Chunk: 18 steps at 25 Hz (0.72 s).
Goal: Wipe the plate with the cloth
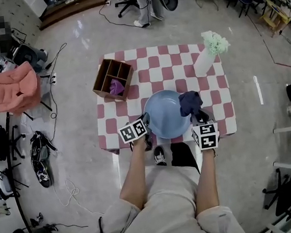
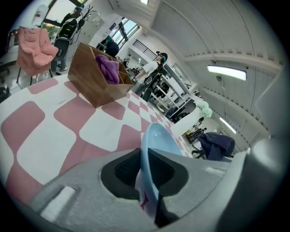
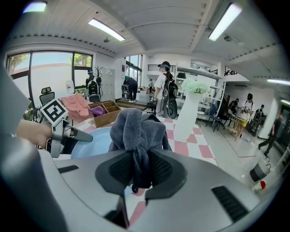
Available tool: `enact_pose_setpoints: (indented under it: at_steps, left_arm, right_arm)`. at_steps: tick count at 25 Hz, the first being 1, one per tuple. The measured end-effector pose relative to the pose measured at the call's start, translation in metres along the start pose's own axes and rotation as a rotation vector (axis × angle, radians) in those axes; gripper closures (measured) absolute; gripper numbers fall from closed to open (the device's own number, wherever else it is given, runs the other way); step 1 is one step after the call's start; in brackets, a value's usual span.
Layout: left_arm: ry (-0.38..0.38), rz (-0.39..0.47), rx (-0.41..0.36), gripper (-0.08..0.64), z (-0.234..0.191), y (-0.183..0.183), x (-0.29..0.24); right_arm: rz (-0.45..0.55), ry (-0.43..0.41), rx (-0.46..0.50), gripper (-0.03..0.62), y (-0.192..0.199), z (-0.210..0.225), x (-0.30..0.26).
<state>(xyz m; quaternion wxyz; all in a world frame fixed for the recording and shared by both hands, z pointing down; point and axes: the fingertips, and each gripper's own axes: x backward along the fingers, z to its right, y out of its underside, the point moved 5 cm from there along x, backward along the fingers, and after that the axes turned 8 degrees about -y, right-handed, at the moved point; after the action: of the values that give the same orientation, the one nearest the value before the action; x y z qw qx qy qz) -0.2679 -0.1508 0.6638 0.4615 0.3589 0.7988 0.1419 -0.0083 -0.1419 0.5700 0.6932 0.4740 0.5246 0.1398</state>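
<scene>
The pale blue plate [image 1: 165,115] sits over the near edge of the checked table [image 1: 155,61], close to the person. Its rim at about 8 o'clock is pinched between the jaws of the left gripper [image 1: 146,123]; the left gripper view shows the plate [image 2: 156,140] edge-on in that closed grip [image 2: 147,181]. The dark blue cloth [image 1: 190,103] is bunched at the plate's 2 o'clock rim, and the right gripper [image 1: 201,116] is clamped on it. In the right gripper view the cloth [image 3: 136,129] bulges up from between the jaws [image 3: 136,176].

At 10 o'clock from the plate stands a wooden divided box [image 1: 112,76] with a purple rag [image 1: 116,86] in one compartment. At 1 o'clock is a white vase [image 1: 203,61] of pale green flowers [image 1: 215,42].
</scene>
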Motion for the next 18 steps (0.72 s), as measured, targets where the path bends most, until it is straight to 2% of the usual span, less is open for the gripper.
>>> enact_pose_setpoints:
  at_steps: [10,12,14,18]
  left_arm:
    - [-0.018,-0.04,0.131,0.522,-0.001,0.021,-0.016]
    - [-0.027,-0.05,0.135,0.522,0.0,0.023,-0.017]
    - [-0.06,-0.049,0.1,0.522,0.001,0.024,-0.017]
    - [-0.148,0.011,-0.055,0.512,0.01,0.015,-0.013]
  right_arm:
    - [-0.087,0.006,0.016,0.528,0.024,-0.007,0.017]
    - [-0.107,0.003,0.028,0.529,0.027,-0.007,0.02]
    - [-0.114,0.003,0.031,0.531,0.029,-0.001,0.023]
    - [-0.12,-0.002,0.043,0.531,0.03,0.013,0.026]
